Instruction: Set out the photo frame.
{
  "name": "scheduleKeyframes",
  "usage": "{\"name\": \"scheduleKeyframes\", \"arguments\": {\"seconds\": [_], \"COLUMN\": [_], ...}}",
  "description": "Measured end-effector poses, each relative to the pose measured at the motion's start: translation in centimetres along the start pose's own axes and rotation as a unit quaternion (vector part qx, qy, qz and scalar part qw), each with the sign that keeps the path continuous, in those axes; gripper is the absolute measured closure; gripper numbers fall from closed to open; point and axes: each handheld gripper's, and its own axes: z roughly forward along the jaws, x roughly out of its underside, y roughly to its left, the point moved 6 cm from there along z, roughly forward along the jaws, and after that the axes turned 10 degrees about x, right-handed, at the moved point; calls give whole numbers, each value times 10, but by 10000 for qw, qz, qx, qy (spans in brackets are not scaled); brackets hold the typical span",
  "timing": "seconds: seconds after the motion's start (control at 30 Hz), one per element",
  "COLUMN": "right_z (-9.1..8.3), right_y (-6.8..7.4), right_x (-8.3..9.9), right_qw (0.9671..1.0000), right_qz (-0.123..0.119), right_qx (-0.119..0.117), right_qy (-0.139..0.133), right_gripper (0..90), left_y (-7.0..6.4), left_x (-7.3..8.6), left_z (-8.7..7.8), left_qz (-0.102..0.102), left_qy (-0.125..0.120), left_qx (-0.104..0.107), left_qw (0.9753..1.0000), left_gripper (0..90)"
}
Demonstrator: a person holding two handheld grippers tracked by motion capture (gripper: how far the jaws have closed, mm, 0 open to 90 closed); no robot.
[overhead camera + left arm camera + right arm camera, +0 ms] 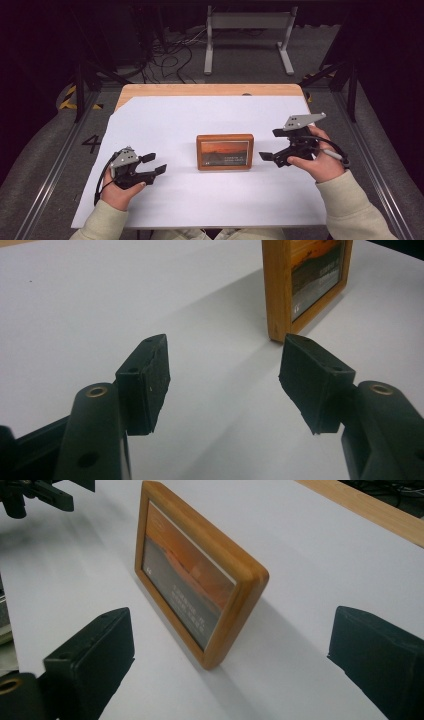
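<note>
Bench [150, 91]: wooden top under a white sheet [165, 125]; grey floor, tangled cables [172, 55] and a grey metal stand [247, 30] beyond; dark surroundings. Wooden picture frame [225, 152] stands upright near the sheet's middle, long axis crosswise, sunset print facing the person. It sits between the two grippers, touching neither. Left gripper [152, 165] low over the sheet, jaws apart, pointing at the frame's near corner [280, 315]. Right gripper [270, 152] held higher and tilted, jaws wide apart, the frame's end [235, 610] ahead between them.
</note>
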Motion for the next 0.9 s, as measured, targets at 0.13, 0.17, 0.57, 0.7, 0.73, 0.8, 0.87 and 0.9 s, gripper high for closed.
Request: {"name": "scheduleKeyframes", "arguments": {"seconds": [0.13,0.17,0.57,0.7,0.73,0.8,0.87,0.9], "right_z": [-4,-4,3,10,10,12,13,13], "right_y": [-4,-4,-7,-14,-14,-18,-22,-24], "right_x": [20,25,67,83,83,88,90,91], "right_qw": [9997,9994,9941,9906,9906,9889,9881,9871], "right_qz": [58,80,503,527,527,476,478,496], "right_qx": [231,298,618,855,855,994,1045,1083], "right_qy": [-89,-131,-730,-933,-933,-996,-1026,-1066], "right_gripper": [53,52,49,46,46,44,44,44], "left_y": [-1,-2,-1,-1,-1,0,0,0], "left_x": [-1,-1,-3,-2,-2,-3,-3,-3], "left_z": [-1,-1,-1,0,0,-1,-1,-1], "left_qz": [49,11,75,54,54,88,71,56], "left_qy": [-51,-51,-225,-232,-232,-280,-322,-335], "left_qx": [-27,-4,-64,-54,-54,-65,-49,-46], "left_qw": [10000,10000,9997,9997,9997,9995,9994,9994], "left_gripper": [374,374,385,390,389,390,389,389]}}
